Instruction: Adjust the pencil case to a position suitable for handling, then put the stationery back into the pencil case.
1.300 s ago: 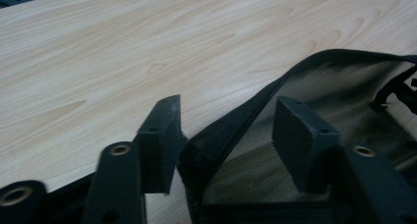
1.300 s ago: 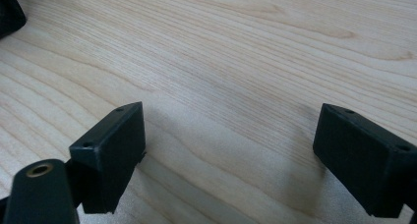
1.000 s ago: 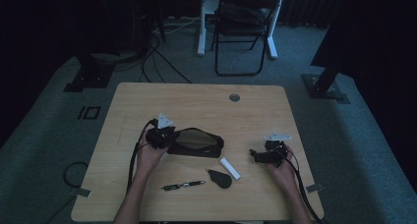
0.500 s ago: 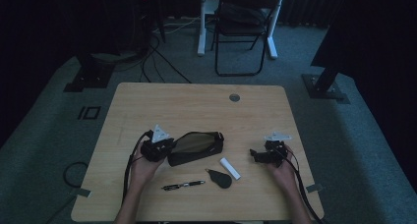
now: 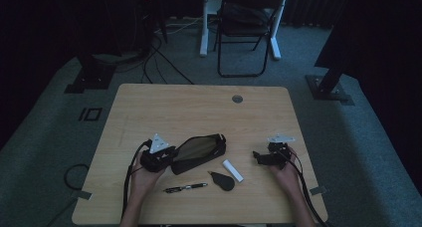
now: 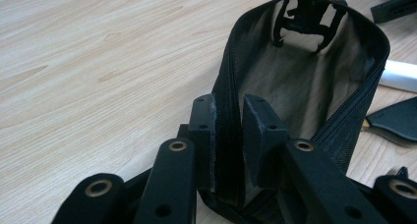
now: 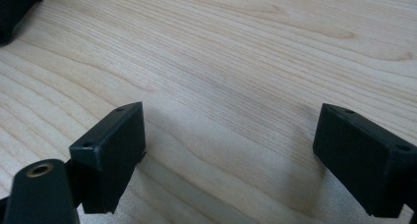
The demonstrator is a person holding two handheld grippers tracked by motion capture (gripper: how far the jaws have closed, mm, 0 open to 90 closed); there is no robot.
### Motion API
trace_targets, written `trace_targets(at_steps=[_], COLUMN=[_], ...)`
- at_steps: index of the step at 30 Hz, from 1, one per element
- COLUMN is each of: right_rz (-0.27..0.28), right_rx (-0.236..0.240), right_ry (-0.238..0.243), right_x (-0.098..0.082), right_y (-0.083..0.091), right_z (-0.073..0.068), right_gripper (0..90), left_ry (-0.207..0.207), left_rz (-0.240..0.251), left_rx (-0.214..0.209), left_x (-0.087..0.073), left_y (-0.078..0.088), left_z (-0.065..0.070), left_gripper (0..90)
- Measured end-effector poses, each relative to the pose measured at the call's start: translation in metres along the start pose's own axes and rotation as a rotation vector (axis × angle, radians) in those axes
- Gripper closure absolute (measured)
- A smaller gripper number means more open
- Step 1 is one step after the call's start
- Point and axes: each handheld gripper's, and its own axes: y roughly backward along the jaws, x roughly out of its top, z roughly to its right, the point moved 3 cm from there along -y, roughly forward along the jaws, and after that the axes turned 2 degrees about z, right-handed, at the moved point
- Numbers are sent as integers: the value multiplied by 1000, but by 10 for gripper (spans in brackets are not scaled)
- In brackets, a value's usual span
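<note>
the left claw [image 6: 228, 135] is clamped on the zipper rim of the open pouch [image 5: 198, 152], which lies mid-surface [image 5: 199, 107]. the right claw [image 7: 228, 160] rests apart, empty. keep that rim pinched and steady so the mouth stays wide for the pen [image 5: 185, 188].

A black pouch [image 6: 305, 86] is showing an olive-grey lining against the pale wood-grain surface [image 5: 199, 107]. Beside it are lying a white tube [image 5: 233, 170], a black pen [image 5: 185, 188] and a black pick-shaped piece [image 5: 222, 180].
</note>
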Motion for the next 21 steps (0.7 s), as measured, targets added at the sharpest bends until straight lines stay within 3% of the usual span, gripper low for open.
trace_targets(at_steps=[8,15,21], right_rz=[0,0,0], right_rx=[1,1,2], right_ry=[0,1,1], right_x=[0,0,0], right_y=[0,0,0], right_z=[0,0,0], right_gripper=[123,123,122], left_ry=[-5,-13,-16], left_rz=[-2,21,35], left_rx=[3,-4,7], left_x=[0,6,7], left_y=[-2,4,12], left_z=[2,6,8], left_gripper=[705,572,538])
